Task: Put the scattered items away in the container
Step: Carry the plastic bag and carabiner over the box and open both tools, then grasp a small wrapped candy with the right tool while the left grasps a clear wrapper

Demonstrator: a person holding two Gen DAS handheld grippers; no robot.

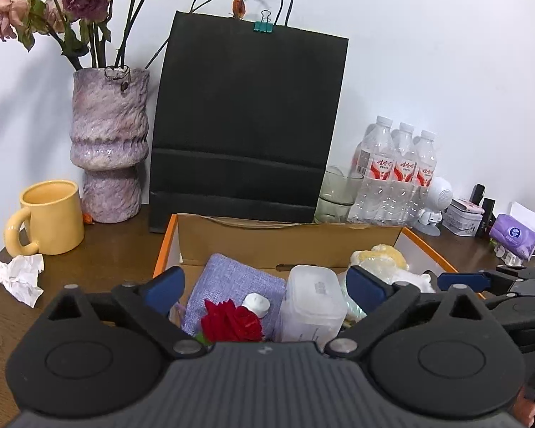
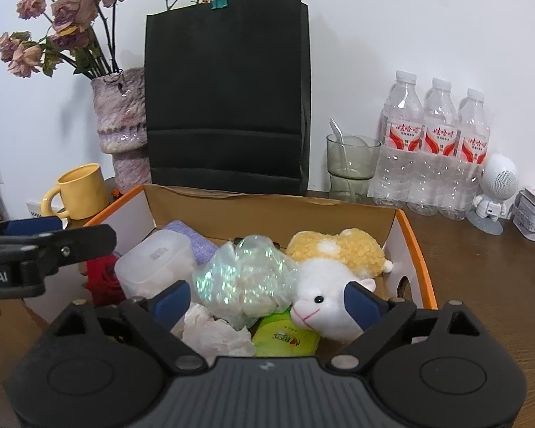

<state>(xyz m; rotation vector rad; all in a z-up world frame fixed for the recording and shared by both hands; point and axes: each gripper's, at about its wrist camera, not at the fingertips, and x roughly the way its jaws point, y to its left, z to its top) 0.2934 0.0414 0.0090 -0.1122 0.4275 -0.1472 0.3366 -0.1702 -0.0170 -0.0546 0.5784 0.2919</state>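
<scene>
Both tools over the cardboard box point(image 2: 274, 210), pointed down into it, likely right after a drop. Left tool point(image 1: 265, 281) spread wide, nothing between the pads; hung above the red fabric rose point(image 1: 232, 322) and small white bottle point(image 1: 256, 305). Right tool point(image 2: 265, 301) spread wide too, empty; sat just above the crumpled tissue point(image 2: 217, 331) and plush lamb point(image 2: 326, 303).

Box parked against the black paper bag point(image 1: 248, 117), open top toward the person, probably for easy drops from the front.

Counted inside the box:
- 1 purple cloth point(image 1: 232, 278)
- 1 translucent lidded tub point(image 1: 312, 303)
- 1 iridescent plastic wad point(image 2: 244, 278)
- 1 green packet point(image 2: 287, 339)
- 1 rose, 1 small bottle, 1 tissue, 1 lamb

Left outside on the surface point(image 1: 100, 249): 1 crumpled paper point(image 1: 18, 276), beside the yellow mug point(image 1: 51, 217). Looked like the last scattered item, so task judged nearly done.

Background, probably not for tidying: 3 water bottles point(image 2: 435, 149), 1 glass point(image 2: 351, 167) with spoon, 1 vase point(image 1: 108, 149) of dried flowers.
</scene>
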